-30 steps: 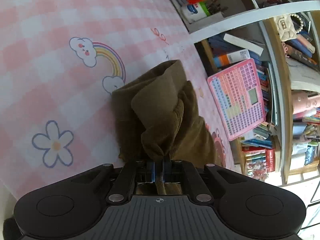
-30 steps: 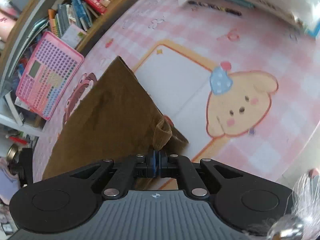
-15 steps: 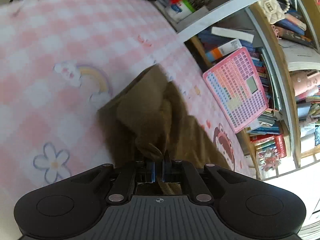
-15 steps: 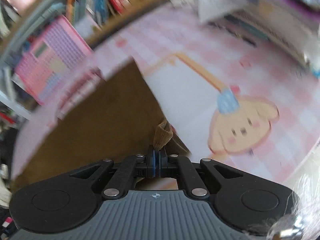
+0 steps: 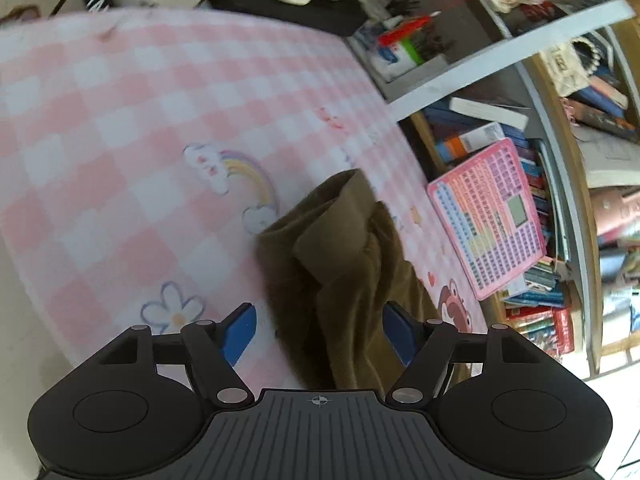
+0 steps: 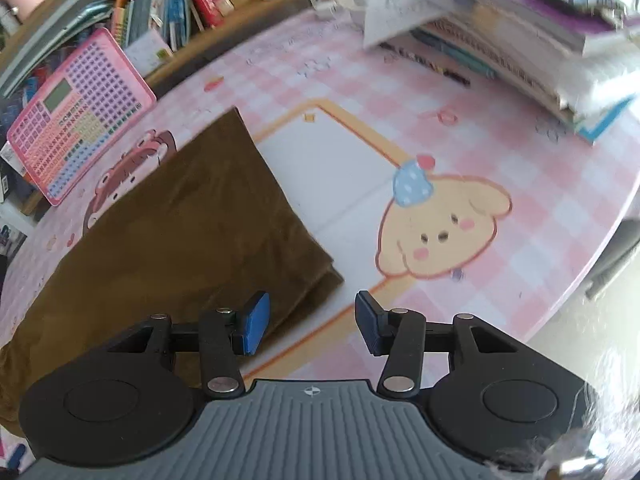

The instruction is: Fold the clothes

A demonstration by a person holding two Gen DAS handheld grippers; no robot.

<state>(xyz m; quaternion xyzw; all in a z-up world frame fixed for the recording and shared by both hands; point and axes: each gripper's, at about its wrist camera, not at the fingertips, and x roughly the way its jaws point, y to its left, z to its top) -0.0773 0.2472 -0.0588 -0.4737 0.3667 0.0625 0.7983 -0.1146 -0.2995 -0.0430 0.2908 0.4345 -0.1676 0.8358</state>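
A brown garment (image 6: 172,240) lies folded flat on the pink checked mat (image 6: 520,184). In the left wrist view its other end (image 5: 344,264) is bunched into rumpled folds. My left gripper (image 5: 318,332) is open, its blue pads either side of the bunched cloth, holding nothing. My right gripper (image 6: 312,320) is open and empty, just off the garment's near right corner, with its left pad over the cloth's edge.
A pink toy keyboard (image 5: 488,216) leans at the mat's far edge against a bookshelf (image 5: 560,160); it also shows in the right wrist view (image 6: 76,112). Stacked books and papers (image 6: 520,28) sit at the mat's back right. The mat's edge (image 6: 600,248) curves at right.
Both grippers have opened and let go of the brown garment. The cloth has dropped onto the mat; the right end now lies flat.
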